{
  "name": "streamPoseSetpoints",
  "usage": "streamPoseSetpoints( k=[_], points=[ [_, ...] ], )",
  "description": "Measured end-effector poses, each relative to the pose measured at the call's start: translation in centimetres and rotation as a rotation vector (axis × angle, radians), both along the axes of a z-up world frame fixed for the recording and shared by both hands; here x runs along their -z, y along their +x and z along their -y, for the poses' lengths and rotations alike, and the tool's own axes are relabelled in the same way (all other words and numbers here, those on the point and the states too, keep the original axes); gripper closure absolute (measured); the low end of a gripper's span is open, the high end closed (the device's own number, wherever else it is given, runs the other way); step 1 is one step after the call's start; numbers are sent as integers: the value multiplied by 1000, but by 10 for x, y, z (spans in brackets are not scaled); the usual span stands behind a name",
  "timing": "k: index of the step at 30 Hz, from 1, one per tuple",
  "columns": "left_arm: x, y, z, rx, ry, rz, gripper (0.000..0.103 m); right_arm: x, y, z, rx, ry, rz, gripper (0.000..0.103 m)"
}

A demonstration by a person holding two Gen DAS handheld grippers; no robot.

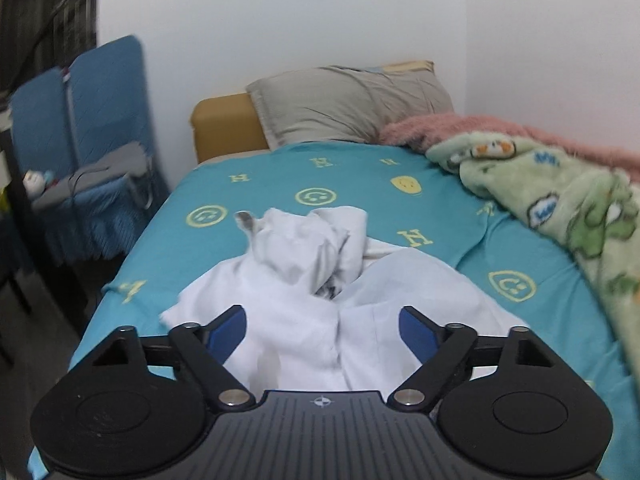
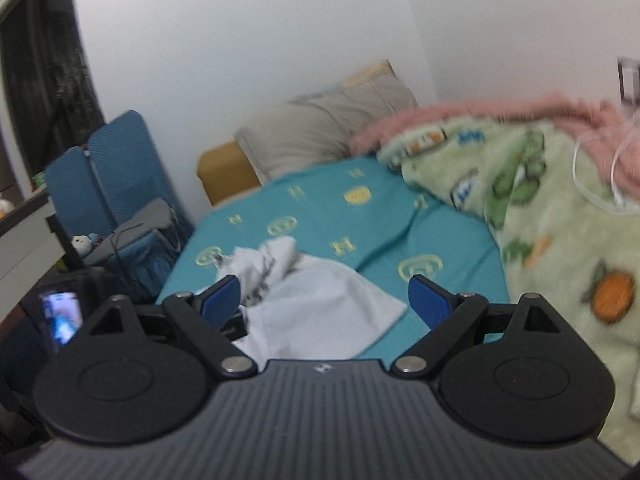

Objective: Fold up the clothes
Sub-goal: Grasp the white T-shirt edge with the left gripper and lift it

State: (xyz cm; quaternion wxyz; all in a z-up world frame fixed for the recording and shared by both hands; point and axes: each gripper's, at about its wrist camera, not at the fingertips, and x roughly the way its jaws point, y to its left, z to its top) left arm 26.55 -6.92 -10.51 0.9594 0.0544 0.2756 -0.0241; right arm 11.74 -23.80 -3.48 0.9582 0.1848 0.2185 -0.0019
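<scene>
White garment lying crumpled, bunched at its far end, near the foot edge of the bed. Left gripper and right gripper hover above it, fingers apart, holding nothing. A neat fold likely requires spreading the bunched cloth flat, then pinching opposite edges evenly.

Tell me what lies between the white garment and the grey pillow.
Only bare teal sheet separates the white garment from the grey pillow; the left wrist view shows it best.
</scene>
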Motion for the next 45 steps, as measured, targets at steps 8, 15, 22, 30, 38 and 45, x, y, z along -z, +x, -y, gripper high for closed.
streamPoseSetpoints(
  k=[8, 15, 22, 30, 38, 45],
  points=[
    [17, 24, -21, -56, -136, 7, 100, 24, 28, 4, 1, 5, -37, 11],
    [-32, -31, -23, 17, -122, 75, 103, 25, 25, -9, -8, -32, -7, 11],
    [-80, -124, -33, 61, -125, 151, 103, 5, -8, -15, -14, -98, 72, 11],
    [-78, -169, -40, 53, -135, 106, 99, -3, -29, -16, 13, -92, 62, 11],
    [-41, -100, -23, 36, -150, 15, 71, -3, -32, -12, 37, -50, 28, 11],
    [18, -13, 15, 28, -30, -27, 62, 18, -2, 2, 35, 37, -31, 11]
  ],
)
